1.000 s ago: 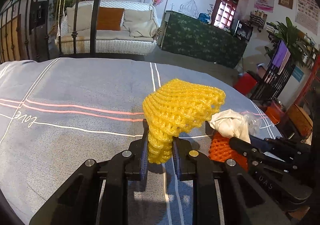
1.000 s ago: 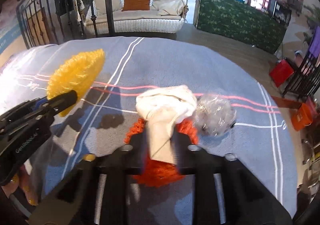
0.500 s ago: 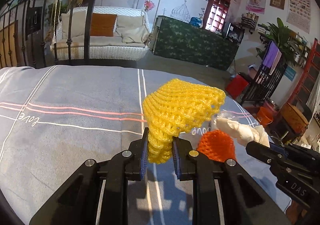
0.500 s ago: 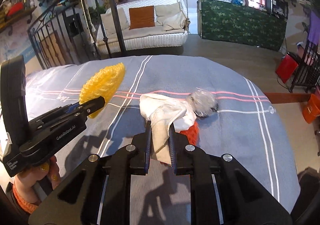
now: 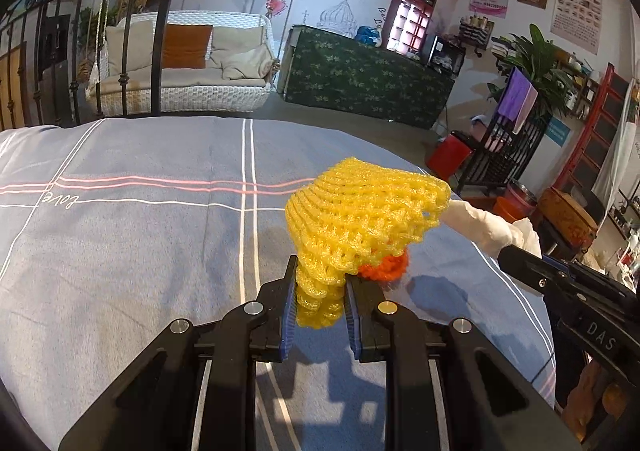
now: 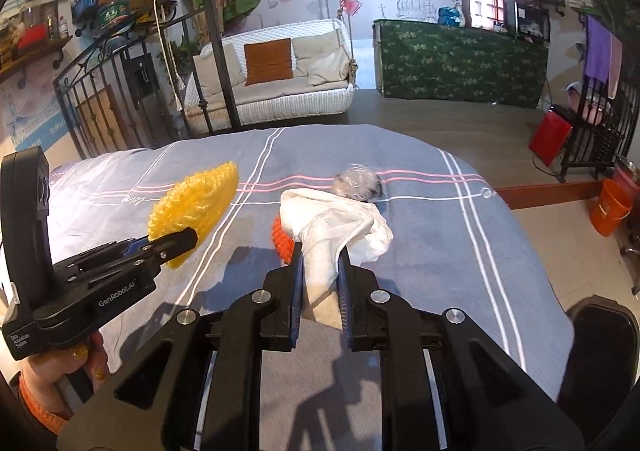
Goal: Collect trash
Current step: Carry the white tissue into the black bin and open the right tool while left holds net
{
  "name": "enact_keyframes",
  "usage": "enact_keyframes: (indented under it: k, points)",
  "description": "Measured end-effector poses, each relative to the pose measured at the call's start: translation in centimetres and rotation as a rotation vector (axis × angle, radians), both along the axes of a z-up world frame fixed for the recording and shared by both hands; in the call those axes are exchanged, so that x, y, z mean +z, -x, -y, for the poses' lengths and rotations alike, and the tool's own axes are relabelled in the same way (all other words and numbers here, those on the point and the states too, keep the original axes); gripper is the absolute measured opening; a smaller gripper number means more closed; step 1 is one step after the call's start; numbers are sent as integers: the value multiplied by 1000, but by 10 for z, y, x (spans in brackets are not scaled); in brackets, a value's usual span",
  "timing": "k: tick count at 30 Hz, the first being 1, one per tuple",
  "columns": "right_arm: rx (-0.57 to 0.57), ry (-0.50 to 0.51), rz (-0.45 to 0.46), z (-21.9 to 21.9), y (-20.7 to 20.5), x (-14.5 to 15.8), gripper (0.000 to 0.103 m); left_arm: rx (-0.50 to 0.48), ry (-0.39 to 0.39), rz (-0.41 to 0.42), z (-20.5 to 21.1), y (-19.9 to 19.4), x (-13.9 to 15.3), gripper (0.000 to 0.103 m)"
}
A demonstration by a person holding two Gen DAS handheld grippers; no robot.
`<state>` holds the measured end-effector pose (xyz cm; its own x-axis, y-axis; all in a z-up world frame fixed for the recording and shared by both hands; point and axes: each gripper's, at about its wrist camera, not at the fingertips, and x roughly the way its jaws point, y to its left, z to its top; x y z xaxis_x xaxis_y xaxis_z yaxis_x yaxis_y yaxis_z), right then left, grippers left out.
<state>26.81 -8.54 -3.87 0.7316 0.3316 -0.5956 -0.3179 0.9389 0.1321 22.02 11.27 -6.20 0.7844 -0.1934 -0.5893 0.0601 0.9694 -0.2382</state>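
Observation:
My left gripper (image 5: 320,293) is shut on a yellow foam fruit net (image 5: 362,221) and holds it above the blue-grey bedsheet (image 5: 120,251); the net also shows in the right wrist view (image 6: 196,199). My right gripper (image 6: 319,265) is shut on a crumpled white paper wad (image 6: 336,221), lifted off the sheet; it shows at the right of the left wrist view (image 5: 480,227). An orange foam net (image 6: 280,237) lies on the sheet below the wad, partly hidden. A clear crumpled plastic ball (image 6: 358,181) lies just beyond it.
The bed's far edge drops to the floor. A black iron bedframe (image 6: 216,59) stands at the back left. An orange bucket (image 6: 610,207) and a red bin (image 6: 550,135) stand on the floor to the right. A white wicker sofa (image 6: 276,91) is behind.
Both grippers have risen with their loads. The white wad has come up off the orange net, which stays on the sheet.

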Motion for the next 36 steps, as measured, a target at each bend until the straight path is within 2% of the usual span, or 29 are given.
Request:
enact_keyframes:
  k: [19,28,36]
  points:
    - [-127,-52,-41,69,46,-17,16,-109,-21,-1,37,23,-1,21]
    - [-254,-72,-41,120,71,-26,16,-193,-16,-1,68,31,-2,21]
    - [-381,-43,-48,170,93,-37,16,-276,-1,-7,100,38,-4,21]
